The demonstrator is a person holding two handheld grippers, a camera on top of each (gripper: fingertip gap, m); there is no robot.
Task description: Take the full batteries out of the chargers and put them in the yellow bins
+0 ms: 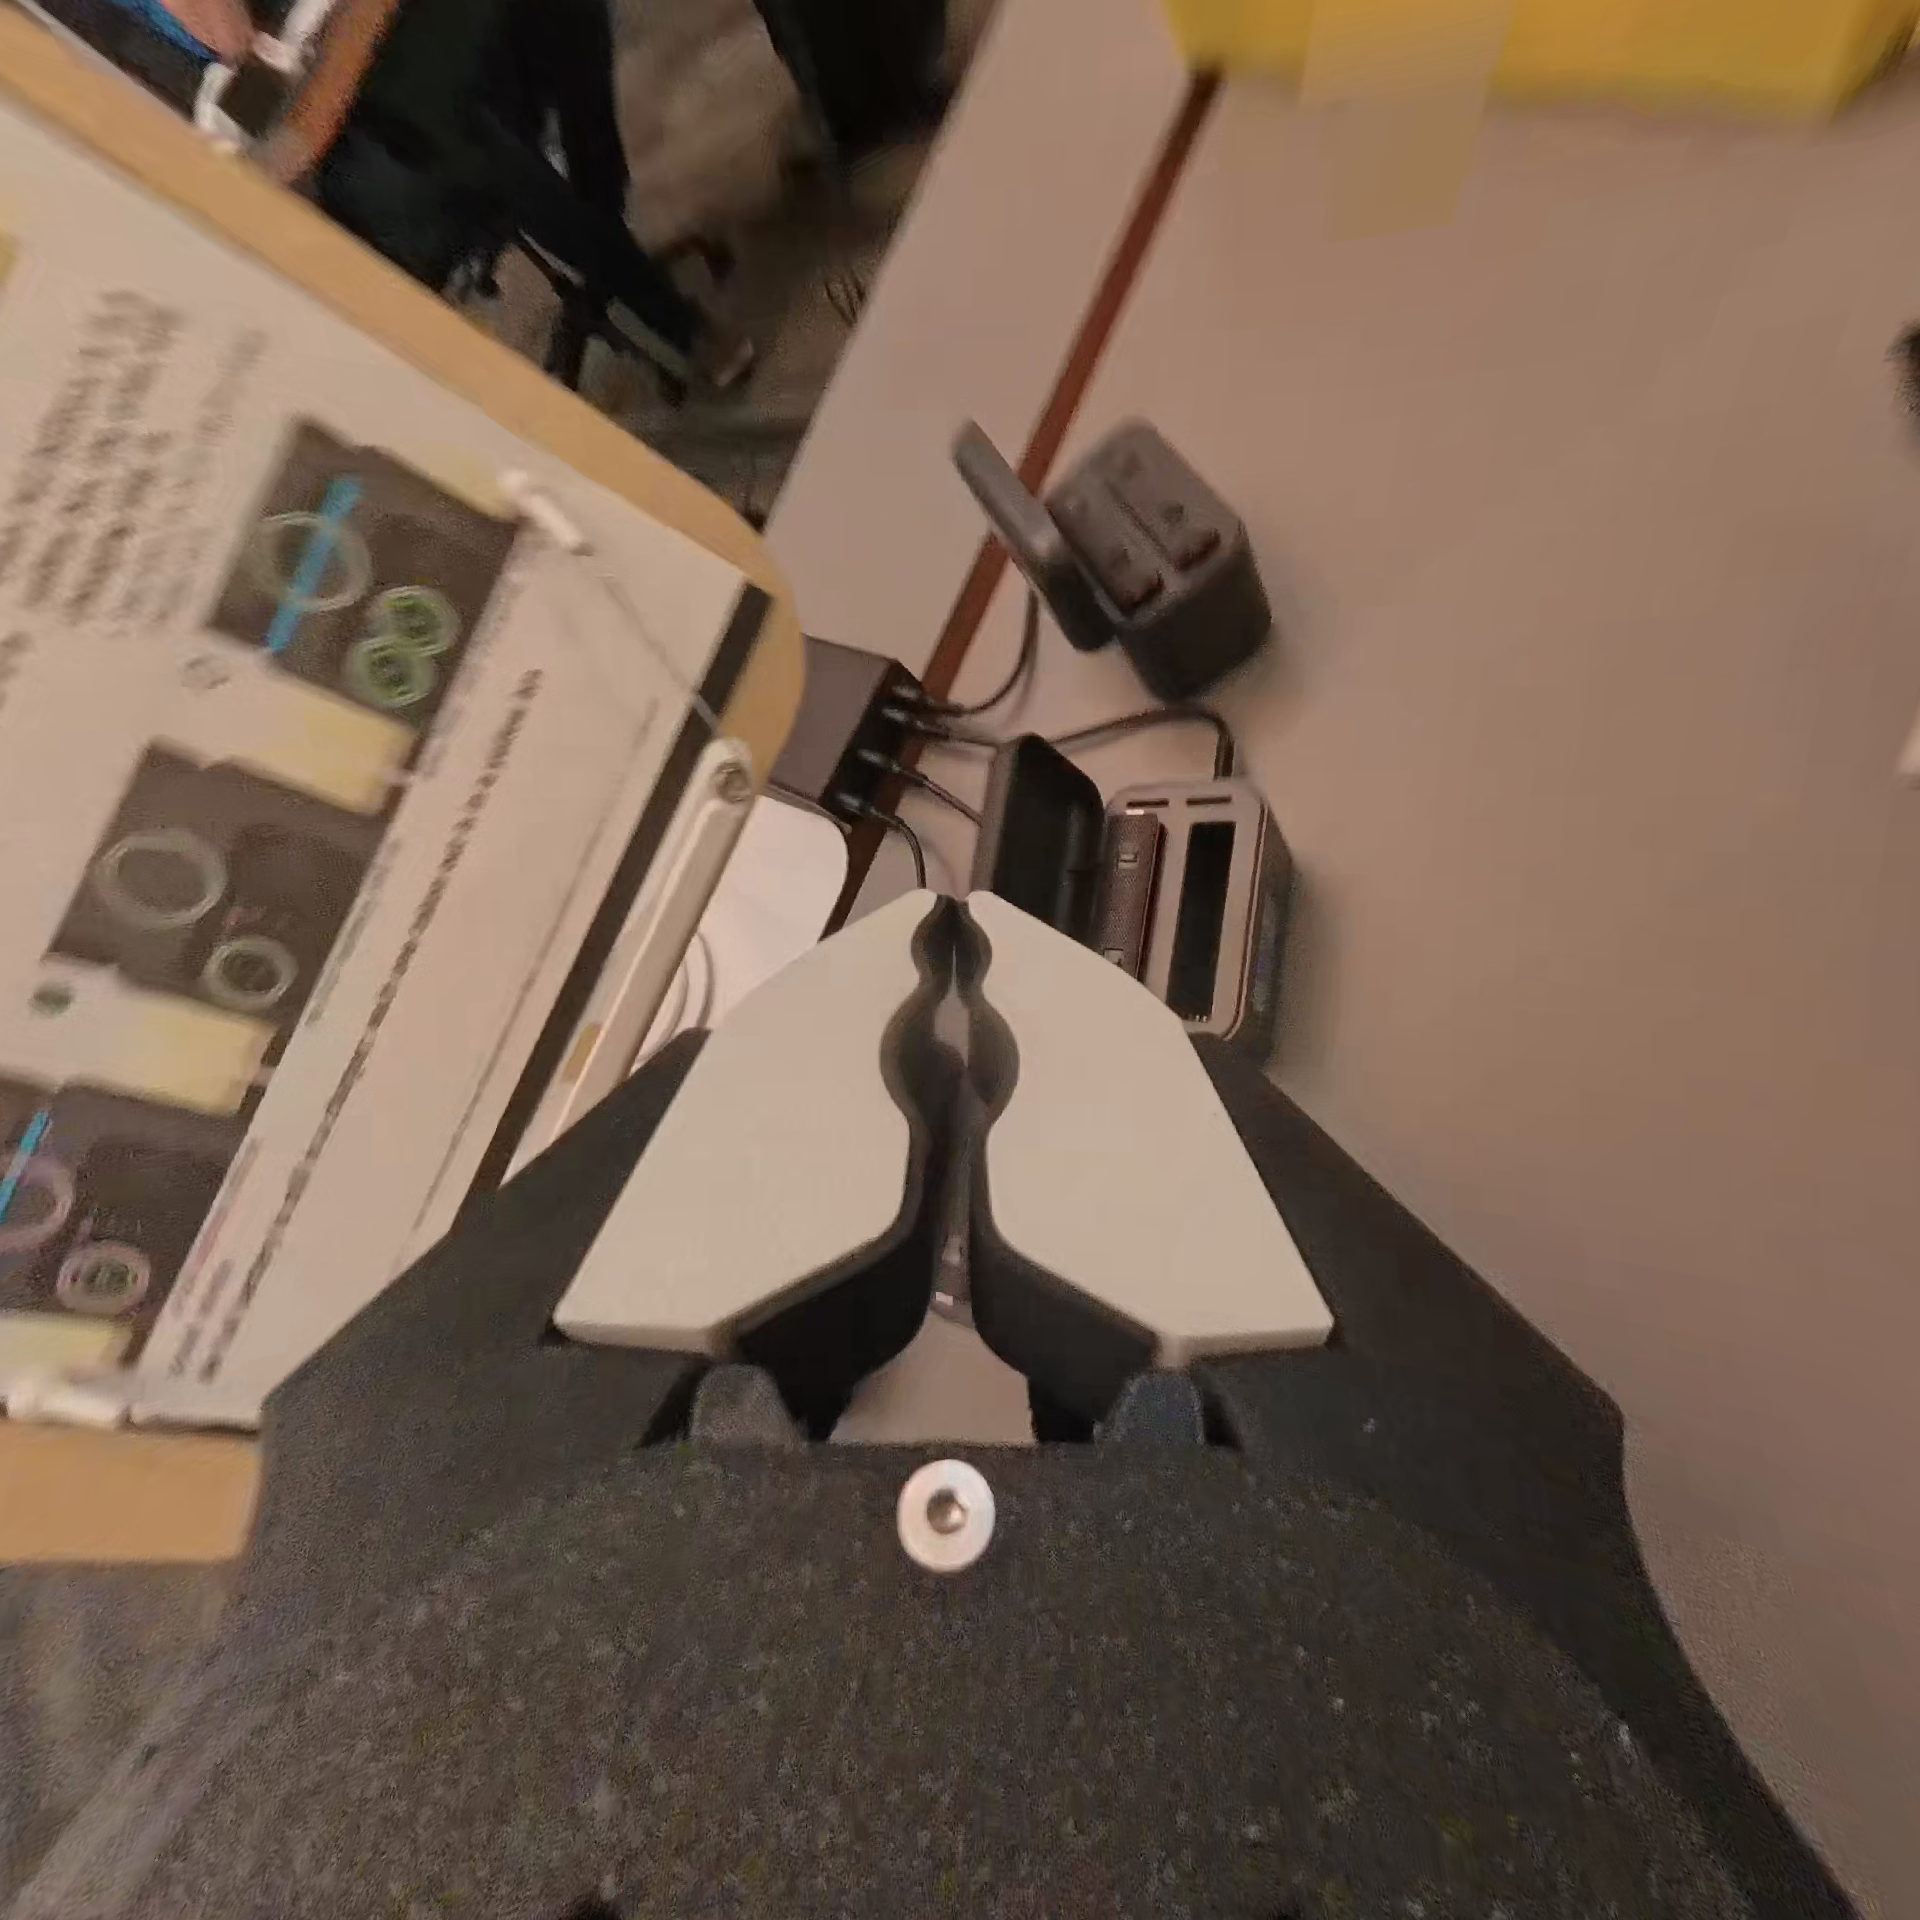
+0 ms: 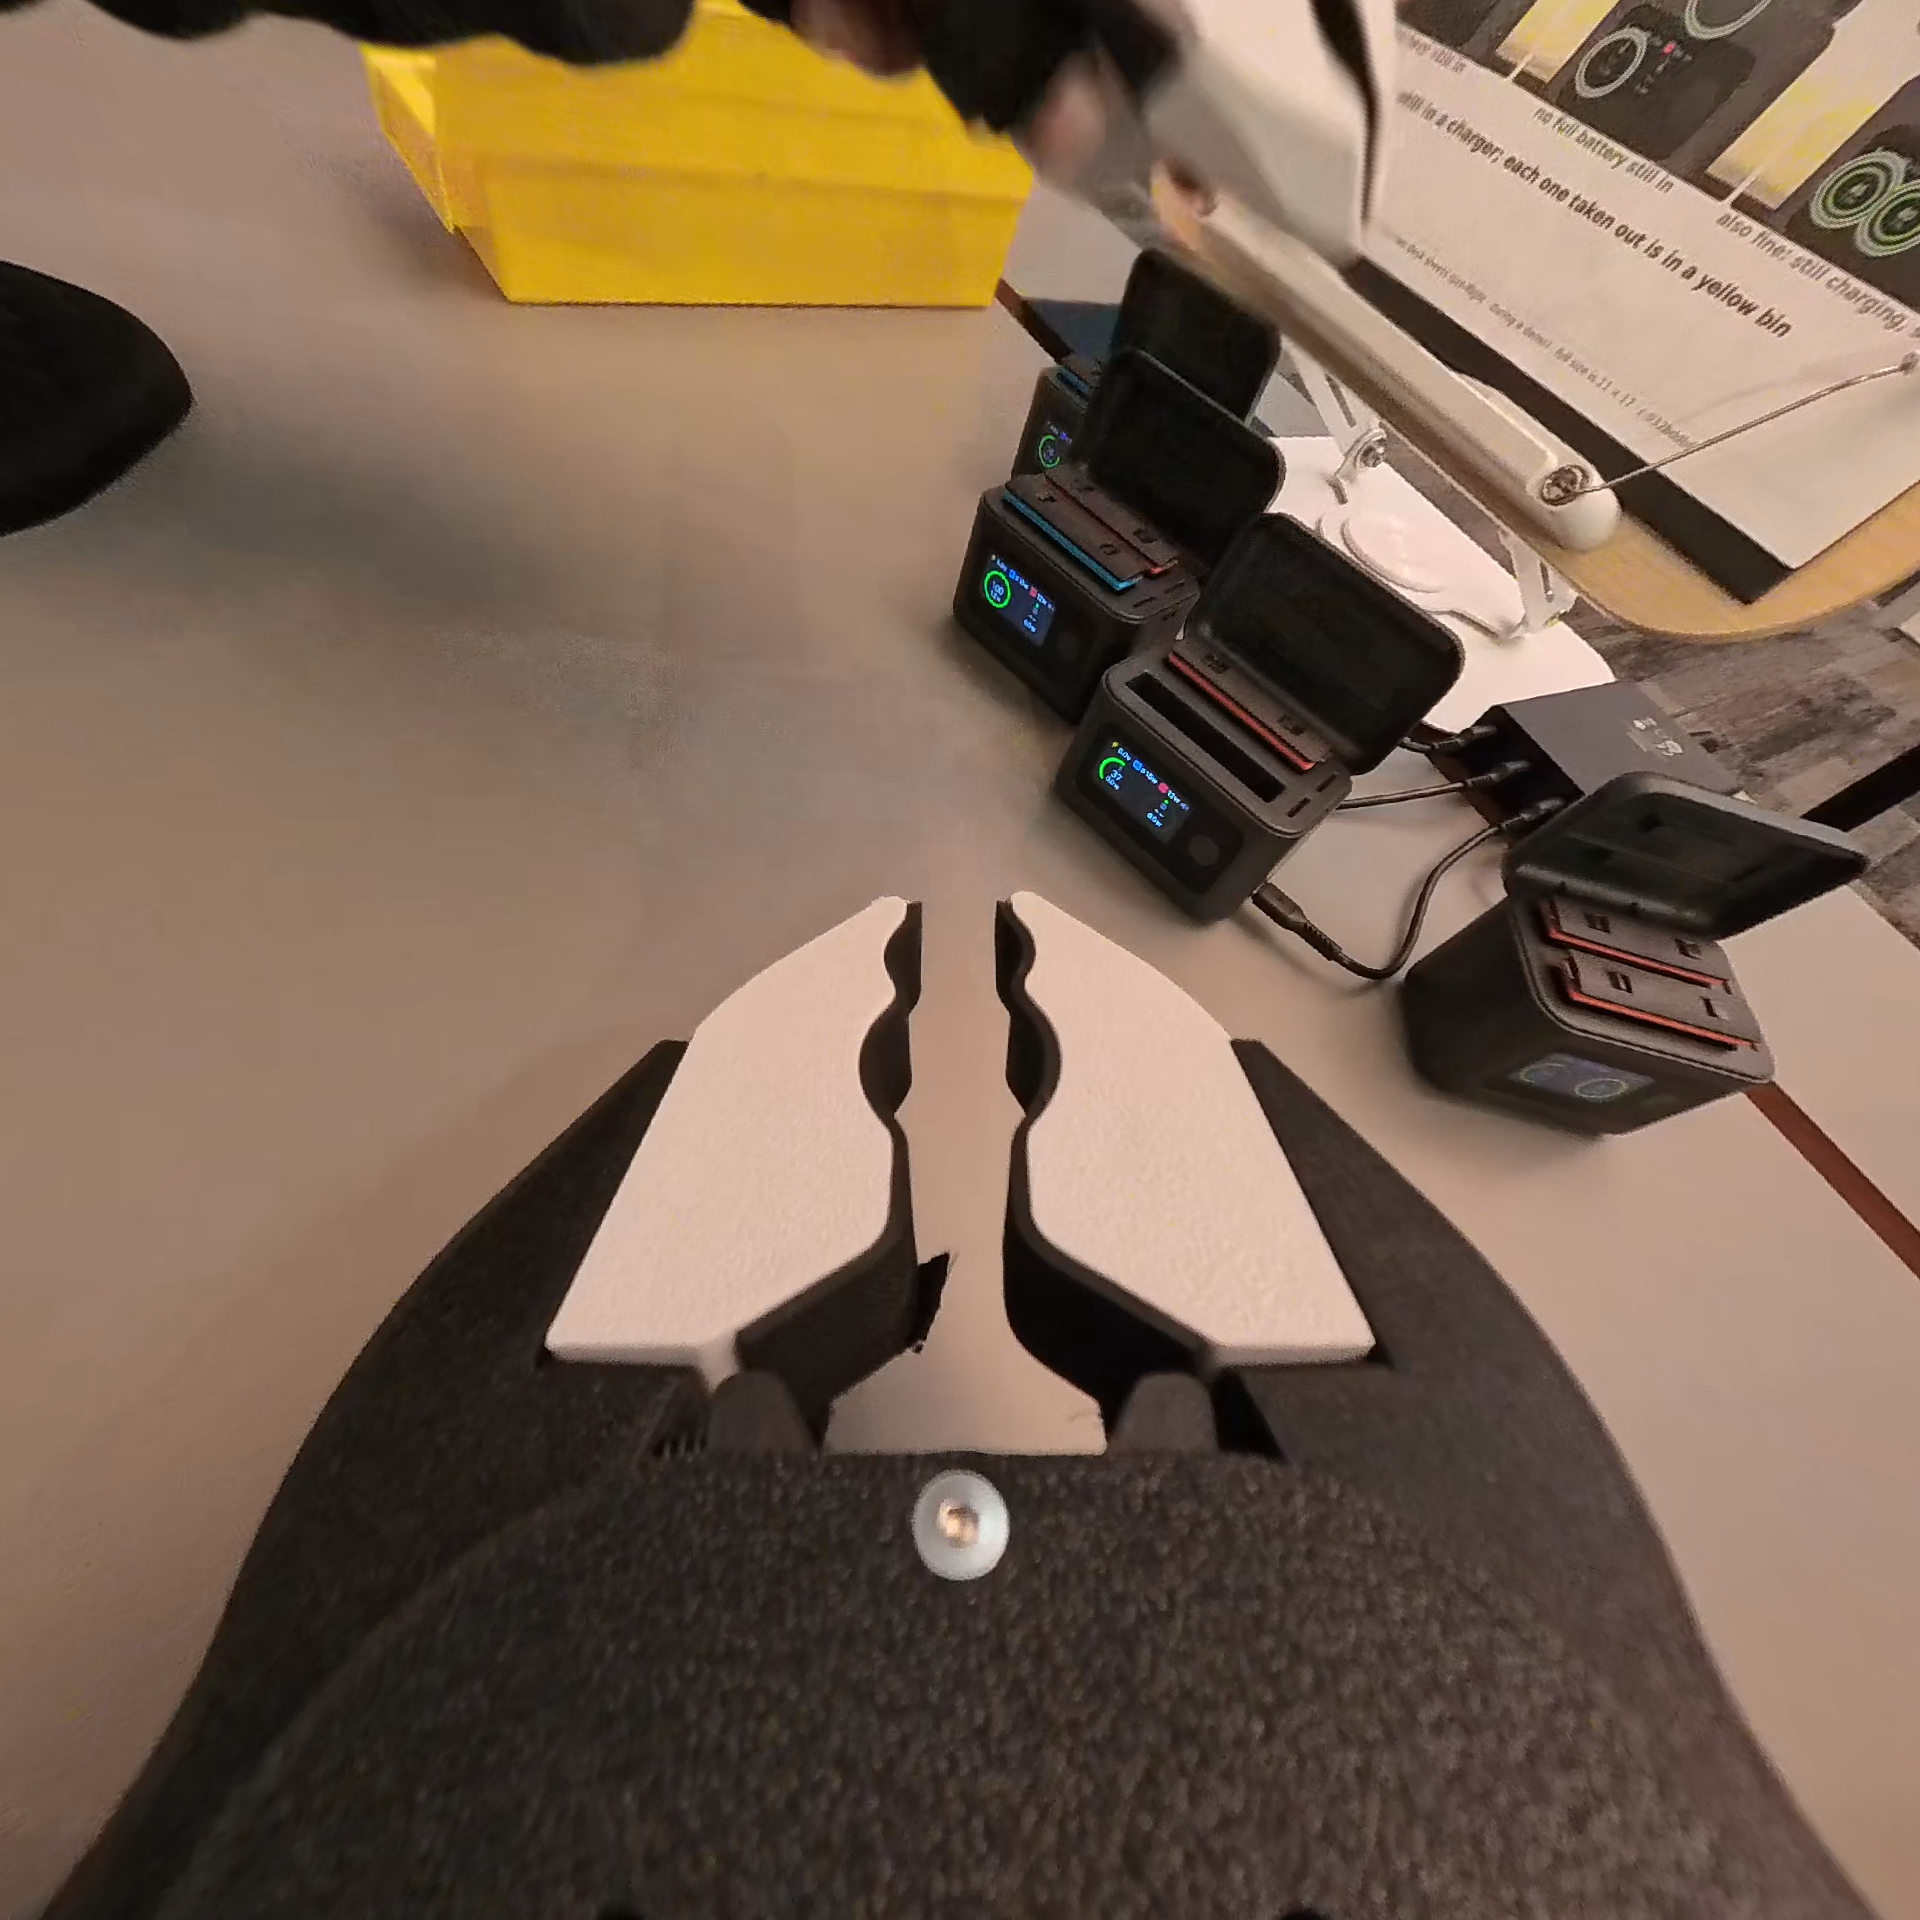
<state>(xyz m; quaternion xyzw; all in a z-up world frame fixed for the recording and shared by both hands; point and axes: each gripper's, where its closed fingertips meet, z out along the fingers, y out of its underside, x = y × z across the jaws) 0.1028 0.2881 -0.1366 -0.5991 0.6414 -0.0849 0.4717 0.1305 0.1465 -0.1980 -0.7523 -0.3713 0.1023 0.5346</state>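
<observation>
Above the table [image 2: 416,727], left gripper [image 1: 948,914] jaws together, right gripper [image 2: 956,914] jaws slightly apart, chargers [image 2: 1205,769] beside.

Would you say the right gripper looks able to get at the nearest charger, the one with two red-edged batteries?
Probably yes. The right gripper is open and empty, the charger has its lid up, and only bare table and a thin cable lie between.
</observation>
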